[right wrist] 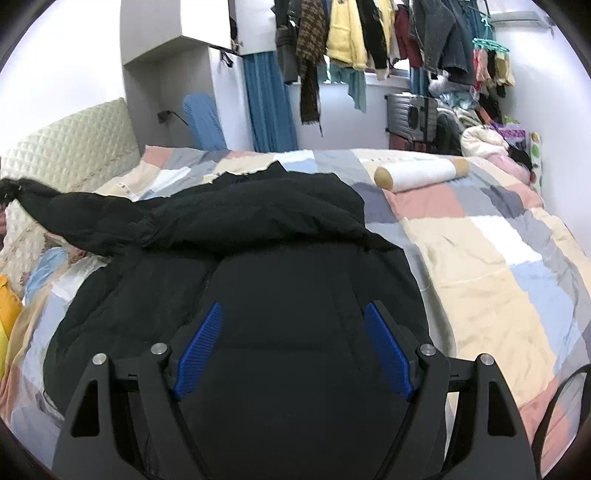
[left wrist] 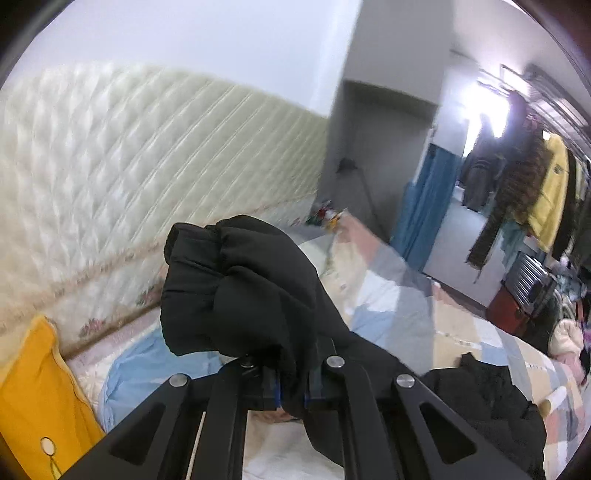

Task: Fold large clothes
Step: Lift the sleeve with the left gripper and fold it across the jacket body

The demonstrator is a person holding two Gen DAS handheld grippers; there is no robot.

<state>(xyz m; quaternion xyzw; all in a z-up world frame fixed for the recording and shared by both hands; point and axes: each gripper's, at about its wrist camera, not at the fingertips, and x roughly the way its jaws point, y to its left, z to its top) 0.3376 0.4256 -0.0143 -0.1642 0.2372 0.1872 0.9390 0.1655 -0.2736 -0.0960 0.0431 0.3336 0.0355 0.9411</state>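
- Left claw (left wrist: 290,387) clamps the black padded jacket's (right wrist: 236,266) sleeve (left wrist: 236,284), lifted above the patchwork-quilted bed (right wrist: 480,251).
- Right claw (right wrist: 295,347) hovers wide open, empty.
- Next: lay sleeve across the body.

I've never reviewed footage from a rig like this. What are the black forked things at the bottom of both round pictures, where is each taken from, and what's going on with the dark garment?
There is no robot here: a person holds a two-finger grasping tool in each hand, and a fisheye camera on each looks forward along its fingers, hence the round, bent pictures.

In the left-hand view, the left tool is shut on a bunched sleeve of the black padded jacket, lifted above the bed, with a quilted headboard behind.

In the right-hand view, the right tool stands open over the jacket's body, its blue pads gripping nothing. The jacket lies spread on a patchwork bedspread, with a white bolster beyond and clothes hanging at the back wall.
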